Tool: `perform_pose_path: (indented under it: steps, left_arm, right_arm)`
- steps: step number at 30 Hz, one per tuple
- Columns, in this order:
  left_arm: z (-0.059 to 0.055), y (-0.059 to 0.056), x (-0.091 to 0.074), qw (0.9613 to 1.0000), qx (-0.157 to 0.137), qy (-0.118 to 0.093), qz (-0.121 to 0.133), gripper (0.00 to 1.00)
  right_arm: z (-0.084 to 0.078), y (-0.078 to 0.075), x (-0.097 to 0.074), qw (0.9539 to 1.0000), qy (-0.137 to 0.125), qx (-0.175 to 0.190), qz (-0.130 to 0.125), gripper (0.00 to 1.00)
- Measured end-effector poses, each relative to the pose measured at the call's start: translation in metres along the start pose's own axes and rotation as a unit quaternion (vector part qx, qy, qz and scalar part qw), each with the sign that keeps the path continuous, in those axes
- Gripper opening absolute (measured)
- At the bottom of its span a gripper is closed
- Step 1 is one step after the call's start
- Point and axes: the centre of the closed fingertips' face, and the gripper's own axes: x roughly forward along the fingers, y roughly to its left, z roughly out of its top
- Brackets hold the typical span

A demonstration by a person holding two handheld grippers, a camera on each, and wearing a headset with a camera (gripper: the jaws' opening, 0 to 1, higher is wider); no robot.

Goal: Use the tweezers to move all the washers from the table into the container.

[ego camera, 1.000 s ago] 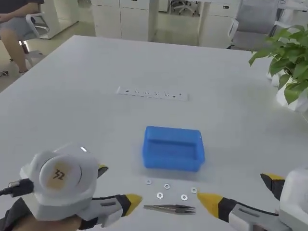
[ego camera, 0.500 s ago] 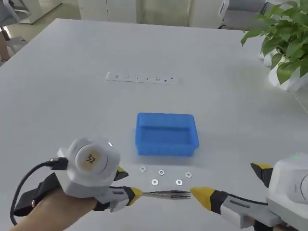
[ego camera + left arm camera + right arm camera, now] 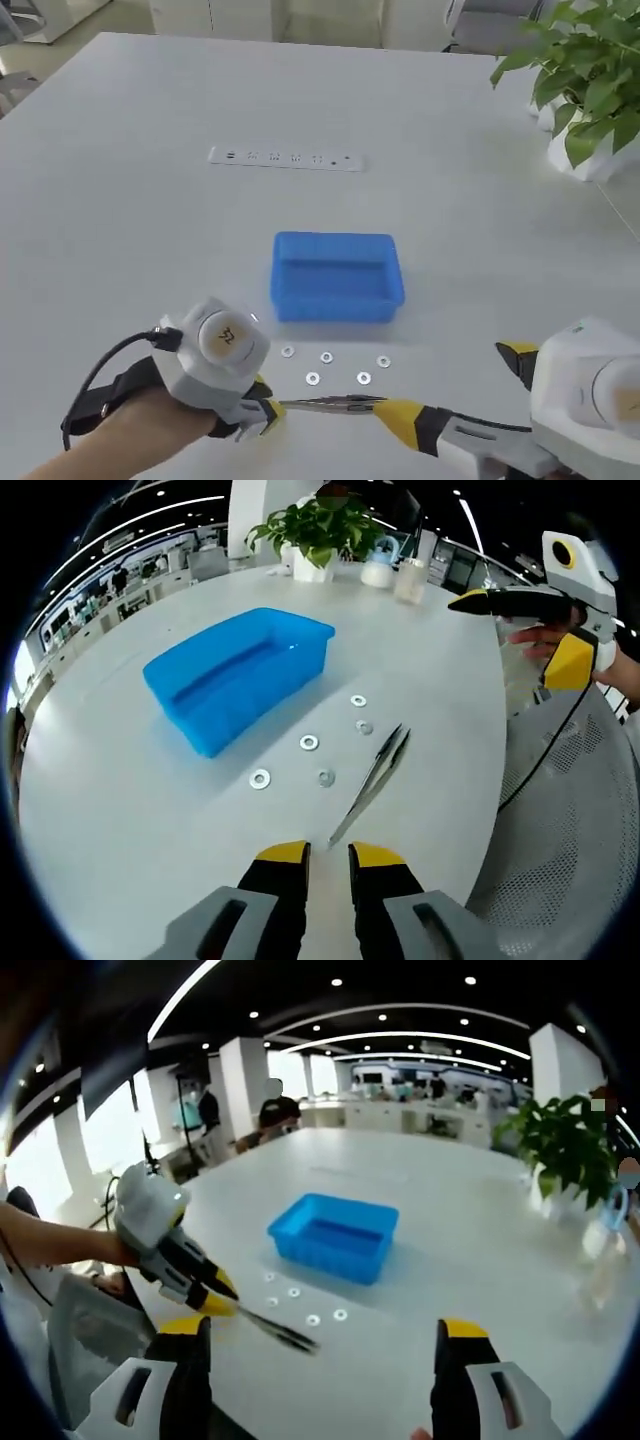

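Steel tweezers [image 3: 372,780] end just before left claw [image 3: 328,852].

A wide pale grey tabletop [image 3: 150,250] stretches away, with a white power strip [image 3: 285,158] lying flat across it towards the far side. A leafy green plant [image 3: 585,70] in a white pot [image 3: 592,160] stands at the far right edge. In the left gripper view, a small pale kettle-like vessel [image 3: 378,572] and a clear bottle [image 3: 408,578] stand just beside the plant. In the right gripper view, people [image 3: 205,1110] stand beyond the tabletop under curved ceiling lights [image 3: 400,1035]
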Motion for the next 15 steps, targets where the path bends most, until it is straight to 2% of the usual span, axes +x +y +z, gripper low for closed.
perform_pose_path:
  steps: [1, 3, 6, 10, 15]
  left_arm:
    - [-0.003, -0.002, 0.0, 0.9999, -0.005, 0.009, -0.004, 0.11]
    - [0.007, 0.002, 0.002, 0.9999, 0.011, -0.011, 0.002, 0.08]
    - [0.01, 0.0, 0.005, 0.9999, 0.009, -0.008, -0.008, 0.07]
    - [0.012, -0.002, 0.007, 0.9986, 0.052, -0.003, -0.008, 0.03]
    - [0.011, -0.005, 0.008, 0.9965, 0.083, 0.0, -0.009, 0.01]
  right_arm:
    - [0.0, 0.001, 0.0, 1.0, 0.001, -0.002, 0.001, 0.91]
    - [0.001, 0.001, -0.001, 1.0, 0.003, -0.006, 0.001, 0.91]
    - [0.0, -0.001, 0.0, 1.0, 0.004, -0.008, 0.001, 0.91]
    - [0.0, -0.002, 0.0, 1.0, 0.003, -0.009, 0.0, 0.91]
    - [0.0, -0.002, 0.0, 0.9999, 0.003, -0.01, 0.001, 0.91]
